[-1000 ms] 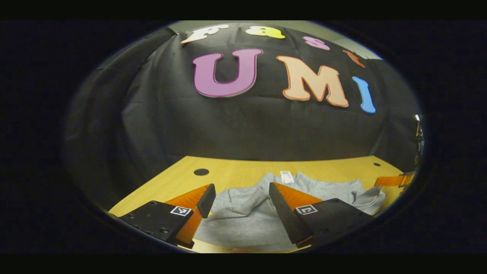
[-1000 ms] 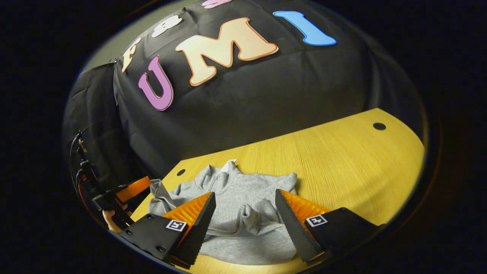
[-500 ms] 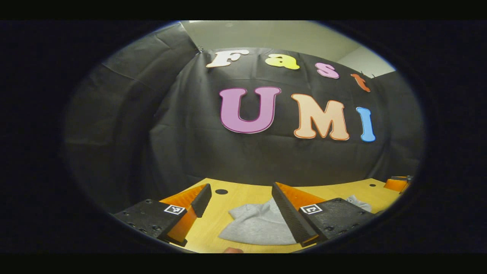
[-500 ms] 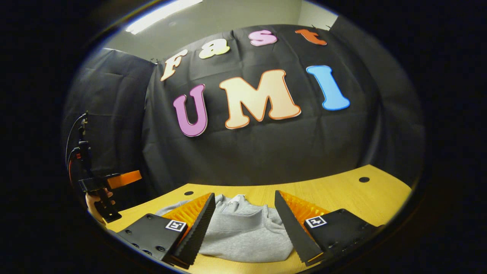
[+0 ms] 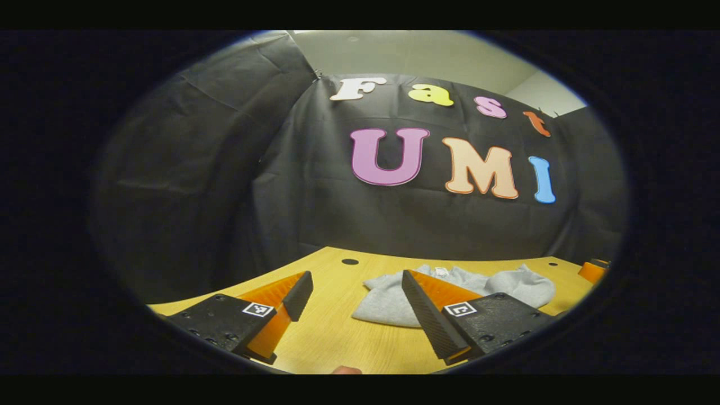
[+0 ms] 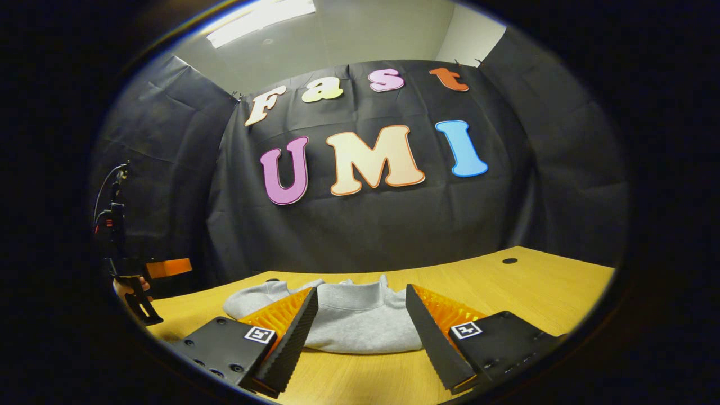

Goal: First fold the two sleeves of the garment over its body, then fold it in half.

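In the right gripper view, the right gripper point(image 6: 360, 320) sits at six o'clock with its two fingers spread wide and nothing between them, raised above the yellow wooden table point(image 6: 534, 287). Just beyond the fingertips, toward twelve o'clock, lies the grey fleece zip-neck garment point(image 6: 354, 320), folded into a compact bundle flat on the table, its collar on the far edge. At nine o'clock, off the table's near corner, the left gripper point(image 6: 160, 269) is held by a person's hand point(image 6: 126, 288), with a dark cable rising above it; its fingers are too small here to judge. A small dark round hole point(image 6: 509, 261) marks the tabletop at three o'clock, near the far edge.

In the left gripper view, the left gripper's point(image 5: 354, 304) fingers stand parted and empty at six o'clock, over bare wood. The folded garment point(image 5: 388, 298) rests past the fingertips toward two o'clock, partly hidden by one finger. Another dark round hole point(image 5: 350, 261) sits at twelve o'clock, close to the back edge of the table.
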